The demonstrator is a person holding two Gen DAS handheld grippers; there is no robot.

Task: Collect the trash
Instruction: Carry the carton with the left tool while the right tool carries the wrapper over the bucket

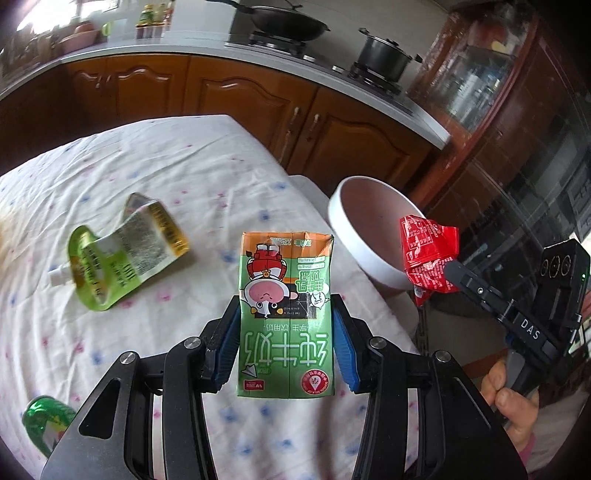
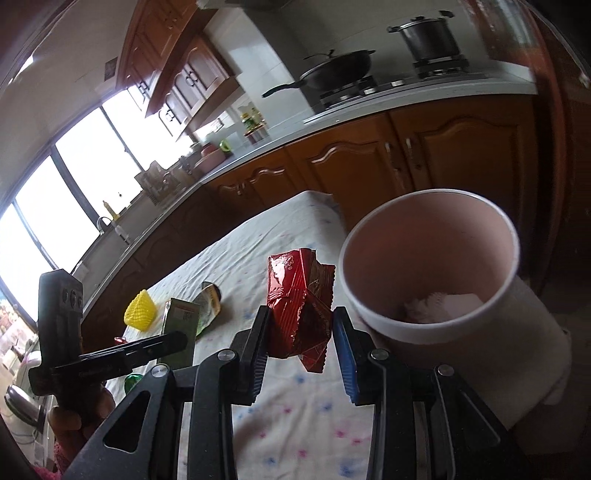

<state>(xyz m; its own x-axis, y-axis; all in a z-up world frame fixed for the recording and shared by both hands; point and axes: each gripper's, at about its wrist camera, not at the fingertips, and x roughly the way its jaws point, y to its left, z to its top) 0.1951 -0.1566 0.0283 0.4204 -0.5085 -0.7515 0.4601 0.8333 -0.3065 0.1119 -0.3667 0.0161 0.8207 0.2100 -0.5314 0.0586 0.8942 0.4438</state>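
Note:
My left gripper [image 1: 286, 321] is shut on a green milk carton [image 1: 286, 314] and holds it above the flowered tablecloth [image 1: 166, 166]. My right gripper [image 2: 301, 328] is shut on a crumpled red wrapper [image 2: 301, 301], held beside the rim of a white bin [image 2: 428, 266] at the table's edge. The wrapper [image 1: 424, 254] and the bin [image 1: 369, 229] also show in the left wrist view. Some crumpled paper lies at the bin's bottom.
A green and yellow spout pouch [image 1: 122, 254] lies on the cloth to the left. A green foil wrapper [image 1: 44, 417] lies near the front left. A yellow net [image 2: 140, 310] sits farther back. Wooden cabinets [image 1: 258, 96] and a stove with a wok [image 1: 288, 22] stand behind.

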